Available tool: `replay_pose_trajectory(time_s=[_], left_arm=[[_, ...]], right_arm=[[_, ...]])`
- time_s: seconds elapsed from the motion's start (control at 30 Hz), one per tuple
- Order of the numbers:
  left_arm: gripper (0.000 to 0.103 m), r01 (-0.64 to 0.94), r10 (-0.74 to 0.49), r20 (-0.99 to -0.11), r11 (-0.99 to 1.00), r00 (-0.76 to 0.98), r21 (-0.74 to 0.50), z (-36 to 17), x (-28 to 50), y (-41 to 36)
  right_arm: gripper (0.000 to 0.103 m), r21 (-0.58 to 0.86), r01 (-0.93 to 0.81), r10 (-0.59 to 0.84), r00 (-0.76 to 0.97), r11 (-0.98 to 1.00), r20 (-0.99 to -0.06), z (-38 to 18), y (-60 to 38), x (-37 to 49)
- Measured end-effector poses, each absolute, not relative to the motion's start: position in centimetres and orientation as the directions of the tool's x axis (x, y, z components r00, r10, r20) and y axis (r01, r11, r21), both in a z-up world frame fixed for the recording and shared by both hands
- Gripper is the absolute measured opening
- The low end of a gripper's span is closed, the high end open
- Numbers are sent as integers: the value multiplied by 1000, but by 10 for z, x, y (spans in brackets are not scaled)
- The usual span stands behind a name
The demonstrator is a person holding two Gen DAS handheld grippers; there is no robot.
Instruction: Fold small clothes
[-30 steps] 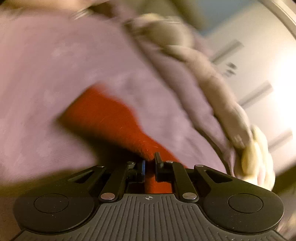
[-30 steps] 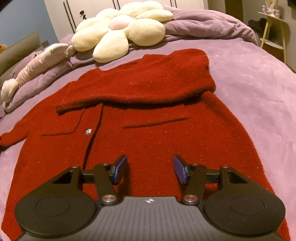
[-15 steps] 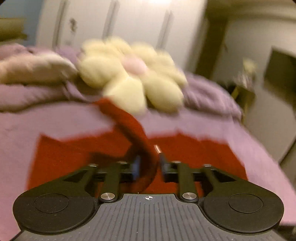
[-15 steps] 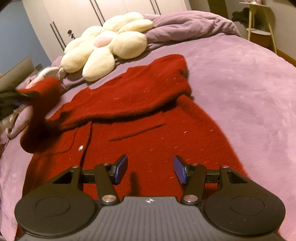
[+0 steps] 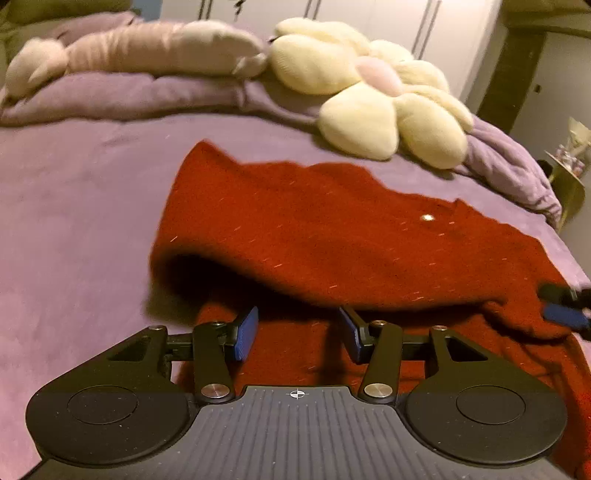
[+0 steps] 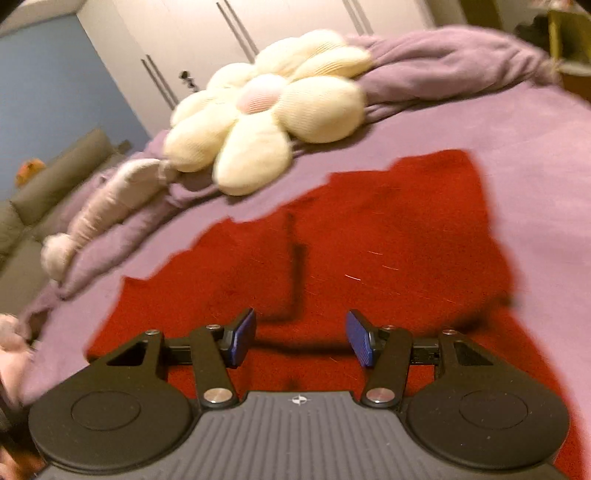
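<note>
Left gripper: blue pads apart, nothing between them; its jaws have just been opening, and the red fabric it had been pinching is no longer in the gap. The gripper sits low and centre in the left wrist view, over the near part of the red cardigan. The garment lies on the purple bedspread, filling the middle and right of that frame; a folded-over portion forms a raised lump at centre with a dark shadowed hollow under its lower left edge, just above the pads. A small shiny button shows on the fabric at right of centre. At the far right edge of the left wrist view one blue pad and black finger of the right gripper reaches in over the cardigan's right side. Right gripper: pads apart, nothing between them, low and centre in its own view, above red fabric. In the right wrist view the cardigan spreads from lower left to centre right, motion-blurred, with a dark vertical line running down its middle. Flower-shaped cream cushion rests at the head of the bed, upper centre, apart from the garment. A long pale plush pillow lies upper left in the left wrist view. White wardrobe doors stand behind.
</note>
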State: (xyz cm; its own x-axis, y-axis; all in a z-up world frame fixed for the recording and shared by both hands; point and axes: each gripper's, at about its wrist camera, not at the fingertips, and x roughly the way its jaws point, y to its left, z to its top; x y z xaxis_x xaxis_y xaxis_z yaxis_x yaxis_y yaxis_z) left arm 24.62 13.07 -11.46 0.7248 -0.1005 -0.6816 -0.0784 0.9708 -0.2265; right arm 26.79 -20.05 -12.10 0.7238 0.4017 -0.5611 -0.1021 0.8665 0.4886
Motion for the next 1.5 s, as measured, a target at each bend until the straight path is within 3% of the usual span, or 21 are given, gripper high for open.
replay_pose_trajectory(time_s=[0.1,0.23,0.3,0.37,0.5,0.63,0.7,0.77,0.9,0.97,1.03,1.1,1.2,1.33,1.5], left_arm=[[56,-96,-106,-678,962,728,-255,-121,239,144],[60,-94,-107,-670,962,735,-257,-123,241,145],[61,-93,-105,-668,963,737,-254,-122,243,143],[62,-101,-99,-668,962,738,-255,-123,248,142],[62,-132,-83,-665,955,743,-266,-120,253,143],[62,-148,-60,-681,959,730,-243,-121,264,139],[62,-152,-63,-691,957,720,-246,-124,269,136],[62,-147,-66,-694,959,717,-243,-125,271,134],[63,-141,-64,-697,962,714,-233,-126,271,133],[64,-141,-65,-699,962,712,-234,-125,271,134],[66,-142,-67,-702,962,709,-235,-124,272,134],[67,-143,-66,-704,962,707,-234,-122,272,133],[72,-138,-79,-697,959,712,-249,-117,269,134],[77,-106,-85,-690,968,719,-229,-115,269,131],[79,-81,-96,-695,973,712,-217,-115,268,126]], right_arm=[[59,514,-90,420,703,853,-574,-130,-188,301],[55,545,-95,448,694,833,-564,-140,-175,320],[18,523,-128,454,692,842,-561,-138,-167,321],[4,460,-156,429,694,874,-578,-134,-160,321],[4,295,-121,267,807,948,-527,-108,-169,303],[4,110,28,34,852,994,-522,-104,-192,293],[4,131,62,22,829,989,-559,-112,-211,296],[6,237,60,96,798,970,-595,-122,-230,297],[44,346,48,179,785,937,-593,-134,-246,292],[46,353,32,198,780,935,-594,-138,-244,291],[44,341,17,203,775,940,-599,-140,-237,297],[14,314,7,194,774,949,-603,-139,-231,302],[4,215,-18,139,812,977,-567,-126,-223,300],[4,57,44,-13,894,997,-447,-101,-228,283],[4,37,100,-65,844,994,-532,-117,-245,293]])
